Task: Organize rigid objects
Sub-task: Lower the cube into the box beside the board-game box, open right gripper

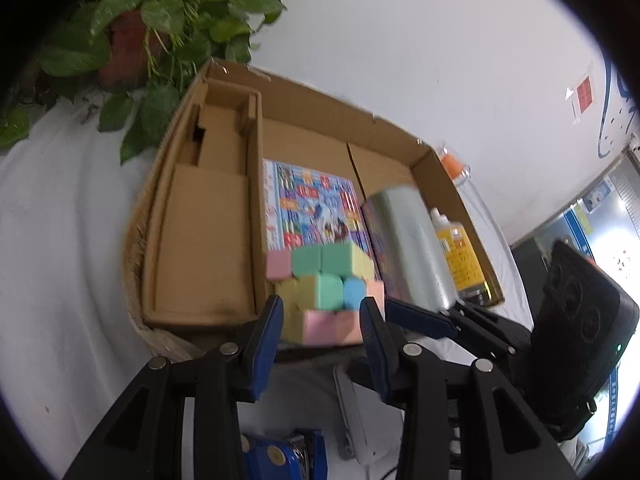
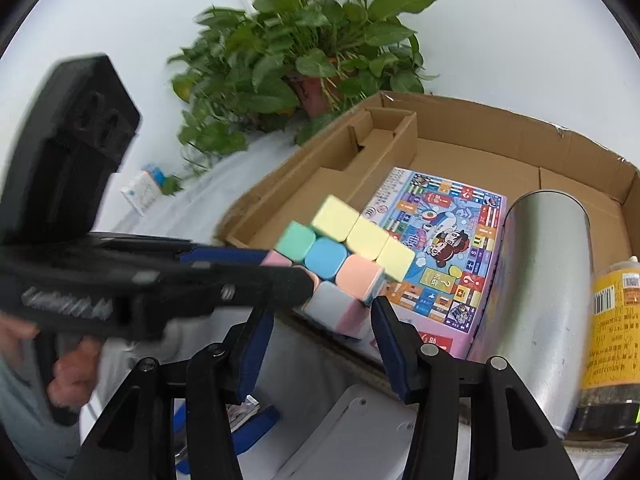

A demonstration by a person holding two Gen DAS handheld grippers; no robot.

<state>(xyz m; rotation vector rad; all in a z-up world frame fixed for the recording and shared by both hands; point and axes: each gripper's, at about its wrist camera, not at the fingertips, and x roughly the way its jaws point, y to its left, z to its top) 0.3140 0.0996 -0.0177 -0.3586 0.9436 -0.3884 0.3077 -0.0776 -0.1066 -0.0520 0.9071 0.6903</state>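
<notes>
– Two tongs are up; which one has the cube [image 1: 324, 280]?
– Your left gripper [image 1: 322, 302]. Its blue pads [image 1: 264, 332] press the pastel cube on both sides, closed only as far as the cube's width.
– And the right gripper [image 2: 322, 308]?
– Spread wide with nothing between the fingers. Seen from the left wrist, its fingertips [image 1: 420, 316] sit just beside the cube's right face.
– Where is the cube hanging?
– Off the surface, tilted, over the near edge of the cardboard box [image 1: 320, 96], above the near end of the board game box [image 1: 312, 208].
– How much room is inside?
– The left part is taken by a folded cardboard insert [image 1: 208, 220] running front to back. The game box lies flat next to it. A silver cylinder [image 1: 408, 240] lies right of the game box, touching or nearly touching its long edge, and a yellow bottle [image 1: 464, 256] is wedged between the cylinder and the right wall.
– Any bare floor?
– Some, a strip of bare cardboard behind the game box and cylinder, along the far wall.
– Outside the box?
– White cloth [image 1: 60, 240] to the left, and a potted plant [image 1: 132, 32] just past the far-left corner, its leaves drooping near the rim
</notes>
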